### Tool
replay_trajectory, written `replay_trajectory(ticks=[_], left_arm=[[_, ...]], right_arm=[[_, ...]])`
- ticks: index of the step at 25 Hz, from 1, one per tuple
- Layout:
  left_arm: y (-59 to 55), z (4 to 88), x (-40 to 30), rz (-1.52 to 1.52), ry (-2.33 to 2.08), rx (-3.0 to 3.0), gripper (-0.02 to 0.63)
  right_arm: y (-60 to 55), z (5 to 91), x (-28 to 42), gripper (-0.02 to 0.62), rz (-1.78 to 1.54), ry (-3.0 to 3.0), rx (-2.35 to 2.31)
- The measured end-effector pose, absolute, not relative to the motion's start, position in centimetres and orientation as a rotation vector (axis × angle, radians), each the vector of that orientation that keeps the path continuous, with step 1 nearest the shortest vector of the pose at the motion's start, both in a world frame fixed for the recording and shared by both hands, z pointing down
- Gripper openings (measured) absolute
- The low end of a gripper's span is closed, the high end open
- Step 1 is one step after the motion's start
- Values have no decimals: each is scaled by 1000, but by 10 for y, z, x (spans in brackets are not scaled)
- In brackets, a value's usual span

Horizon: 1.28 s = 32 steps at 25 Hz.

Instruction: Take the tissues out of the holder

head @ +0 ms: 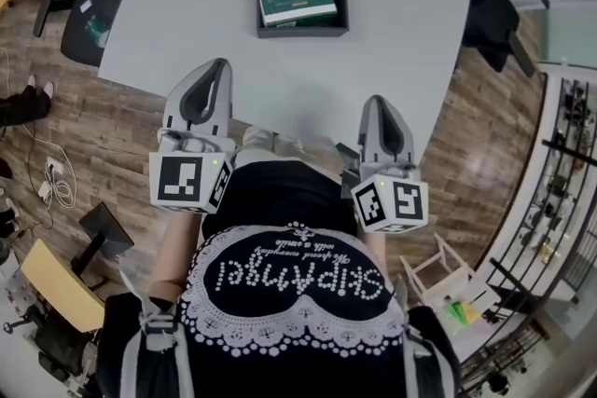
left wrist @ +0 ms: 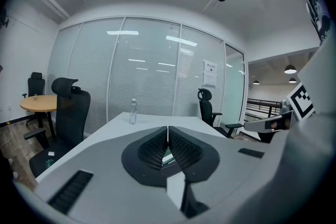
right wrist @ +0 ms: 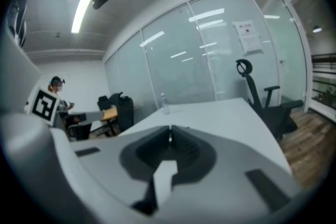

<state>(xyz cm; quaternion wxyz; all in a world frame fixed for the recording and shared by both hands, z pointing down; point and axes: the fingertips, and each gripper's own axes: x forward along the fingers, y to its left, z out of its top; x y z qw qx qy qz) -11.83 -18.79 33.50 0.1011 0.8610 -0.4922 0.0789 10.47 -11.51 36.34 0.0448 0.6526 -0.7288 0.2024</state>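
A dark rectangular holder (head: 302, 4) sits on the white table (head: 187, 5), with a green-and-white tissue pack (head: 298, 6) lying inside it. My left gripper (head: 220, 66) hovers at the table's near edge, left of and short of the holder; its jaws are pressed together with nothing between them. My right gripper (head: 377, 103) hangs near the same edge, right of the holder, jaws also together and empty. In the left gripper view the gripper (left wrist: 168, 128) points along the table, a bit of green showing behind its closed tips. The right gripper (right wrist: 170, 128) looks across the table too.
A clear water bottle (left wrist: 133, 111) stands at the table's far end. Black office chairs (head: 499, 0) flank the table on both sides, with another (left wrist: 71, 113) at the left. A round wooden table (left wrist: 39, 103) stands by the glass wall. Cables and boxes lie on the wooden floor (head: 56, 182).
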Motion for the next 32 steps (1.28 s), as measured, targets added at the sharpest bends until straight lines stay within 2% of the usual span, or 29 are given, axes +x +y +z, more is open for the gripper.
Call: replay_trajectory(ticks=[5,9,14,22,32], left_arm=[[-203,329,-117,263,-1434,2623,31],[-216,332,-105,341,-1342,2683,124],[-234,328,-92,387,-1282,2772,148],[-267,353,-52,546,-1021,2862,252],[-296,385,-10,694,-811,2914,281]], right_arm=[[-115,363,108,34,625,-2207,2021],[-113,364,114,34,629,-2182,2053],[-109,364,122,34,637,-2138,2107],[-106,365,139,34,648,-2056,2191],[-109,369,151,34,675,-1968,2263]])
